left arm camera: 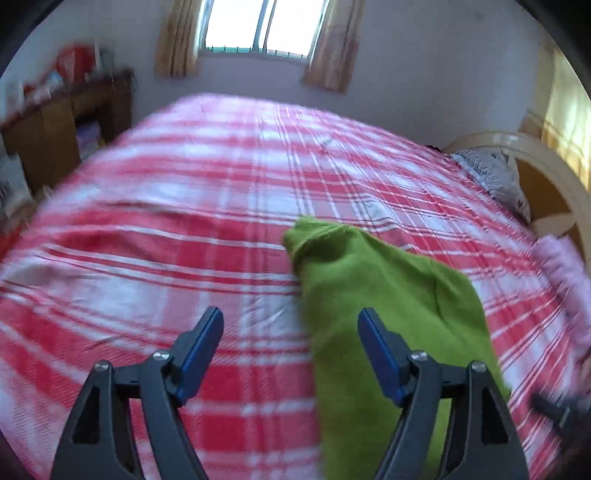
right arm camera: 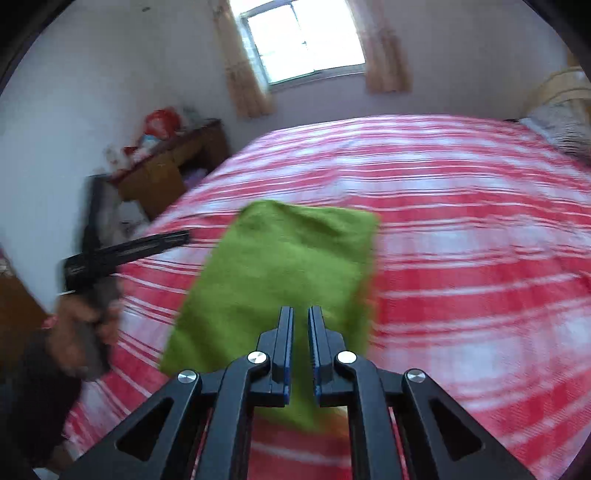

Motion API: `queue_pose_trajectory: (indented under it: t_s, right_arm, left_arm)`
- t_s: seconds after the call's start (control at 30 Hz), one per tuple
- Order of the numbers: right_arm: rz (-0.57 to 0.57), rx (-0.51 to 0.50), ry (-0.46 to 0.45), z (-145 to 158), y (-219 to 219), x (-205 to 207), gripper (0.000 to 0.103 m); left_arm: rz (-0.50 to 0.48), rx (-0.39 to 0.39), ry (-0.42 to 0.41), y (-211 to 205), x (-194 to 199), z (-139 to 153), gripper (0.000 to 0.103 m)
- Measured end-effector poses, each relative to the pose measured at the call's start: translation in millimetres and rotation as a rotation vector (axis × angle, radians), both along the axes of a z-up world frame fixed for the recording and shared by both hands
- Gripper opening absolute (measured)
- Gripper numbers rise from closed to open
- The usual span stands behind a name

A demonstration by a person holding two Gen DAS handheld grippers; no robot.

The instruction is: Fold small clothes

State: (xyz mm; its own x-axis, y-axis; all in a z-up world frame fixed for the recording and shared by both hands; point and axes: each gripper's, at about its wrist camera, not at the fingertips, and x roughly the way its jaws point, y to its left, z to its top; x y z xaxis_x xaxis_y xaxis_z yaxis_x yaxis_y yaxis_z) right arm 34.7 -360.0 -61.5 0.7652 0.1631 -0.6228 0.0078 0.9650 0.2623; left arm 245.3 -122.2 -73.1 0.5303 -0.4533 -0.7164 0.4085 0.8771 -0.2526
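A green cloth (left arm camera: pixel 388 295) lies folded into a long rectangle on the red and white plaid bed sheet (left arm camera: pixel 166 229). My left gripper (left arm camera: pixel 290 317) hovers open above the sheet at the cloth's left edge. Its right finger is over the green fabric and nothing is between the pads. In the right wrist view the same green cloth (right arm camera: pixel 288 258) lies straight ahead. My right gripper (right arm camera: pixel 301 310) is over its near part with the jaws shut to a thin slit, and I see no fabric pinched. A hand carries the blurred left gripper (right arm camera: pixel 129 247) at the cloth's left.
The bed (right arm camera: pixel 480 229) fills both views. A wooden desk (left arm camera: pixel 55 129) with clutter stands beyond its far left corner, under a curtained window (left arm camera: pixel 258 26). A grey pillow (left arm camera: pixel 487 173) and a curved headboard (left arm camera: pixel 546 173) are at the right. A pink cloth (left arm camera: pixel 565 273) lies at the right edge.
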Motion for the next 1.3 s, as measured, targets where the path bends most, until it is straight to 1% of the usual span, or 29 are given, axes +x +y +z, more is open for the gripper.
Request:
queue_pose_trajectory:
  t_s: [0.07,0.13,0.17,0.2,0.23,0.27,0.3,0.33,0.4,0.5,0.53,0.57,0.6,0.63,0.67,0.7,0.73,0.77,0.8,0.87,0.9,0.93,0.97,1.07,1.13,1.17,1.2,1.23,1.3]
  right_arm:
    - [0.079,0.025,0.026,-20,23,22,0.008]
    - [0.109,0.054,0.083,-42,34,34,0.008]
    - [0.119,0.065,0.112,-52,35,37,0.008]
    - [0.126,0.068,0.133,-63,36,37,0.008]
    - [0.135,0.079,0.109,-68,34,32,0.008]
    - [0.141,0.091,0.091,-70,31,27,0.008]
    - [0.143,0.113,0.09,-72,28,25,0.008]
    - [0.141,0.129,0.089,-72,26,24,0.008]
    - [0.141,0.143,0.086,-74,23,23,0.008]
    - [0.137,0.13,0.076,-75,25,20,0.008]
    - [0.136,0.129,0.073,-74,25,20,0.008]
    - [0.136,0.13,0.071,-74,26,19,0.008]
    - [0.134,0.134,0.066,-74,28,16,0.008]
    - [0.133,0.14,0.064,-75,24,18,0.008]
    - [0.133,0.147,0.063,-76,23,19,0.008]
    - [0.135,0.165,0.063,-77,20,18,0.008]
    - [0.136,0.18,0.062,-77,17,17,0.008]
    - [0.129,0.209,0.058,-76,13,14,0.008]
    - [0.107,0.242,0.039,-72,7,9,0.008]
    - [0.069,0.298,-0.026,-60,-7,-3,0.008]
    - [0.039,0.296,-0.059,-51,-14,-9,0.008]
    - [-0.003,0.254,-0.083,-39,-21,-13,0.008]
    - [-0.022,0.216,-0.079,-33,-25,-12,0.008]
    - [-0.044,0.137,-0.033,-27,-30,-1,0.008]
    - [-0.075,0.068,0.075,-42,-32,13,0.008]
    - [-0.076,0.074,0.107,-51,-34,16,0.006]
    - [-0.075,0.089,0.102,-54,-36,13,0.005]
    - [-0.083,0.074,0.092,-53,-35,8,0.005]
    - [-0.081,0.057,0.085,-45,-31,-2,0.007]
  left_arm:
    - [-0.011,-0.022,0.074,-17,27,-15,0.077]
    - [-0.029,-0.052,0.126,-30,46,-26,0.075]
    - [-0.043,-0.071,0.164,-36,58,-32,0.066]
    - [-0.058,-0.087,0.185,-40,61,-34,0.048]
    - [-0.075,-0.099,0.203,-45,70,-35,0.043]
    - [-0.084,-0.093,0.193,-52,78,-34,0.039]
    - [-0.089,-0.083,0.177,-56,82,-31,0.023]
    - [-0.102,-0.065,0.164,-63,91,-28,0.016]
    - [-0.073,-0.034,0.153,-69,106,-25,0.011]
    - [-0.039,-0.005,0.127,-73,122,-17,0.011]
    - [-0.031,0.012,0.102,-72,122,-10,0.011]
    - [-0.035,0.018,0.079,-70,118,-2,0.011]
    - [-0.042,0.014,0.064,-66,113,3,0.019]
    - [-0.06,0.014,0.055,-63,102,9,0.038]
    - [-0.074,0.04,0.046,-62,88,14,0.05]
    - [-0.077,0.059,0.039,-61,83,15,0.072]
    - [-0.086,0.069,0.011,-56,62,18,0.076]
    - [-0.096,0.066,-0.005,-52,52,18,0.076]
    - [-0.121,0.073,-0.021,-48,32,18,0.076]
    - [-0.146,0.115,-0.055,-42,-4,16,0.076]
    - [-0.152,0.133,-0.071,-42,-11,14,0.076]
    - [-0.166,0.15,-0.096,-41,-27,11,0.076]
    - [-0.171,0.163,-0.117,-40,-43,7,0.077]
    - [-0.148,0.209,-0.145,-44,-62,-6,0.077]
    - [-0.134,0.253,-0.173,-51,-73,-20,0.078]
    - [-0.13,0.264,-0.193,-53,-77,-23,0.078]
    - [-0.125,0.276,-0.226,-53,-82,-25,0.079]
    - [-0.124,0.282,-0.24,-52,-84,-24,0.082]
    - [-0.136,0.273,-0.236,-45,-84,-18,0.082]
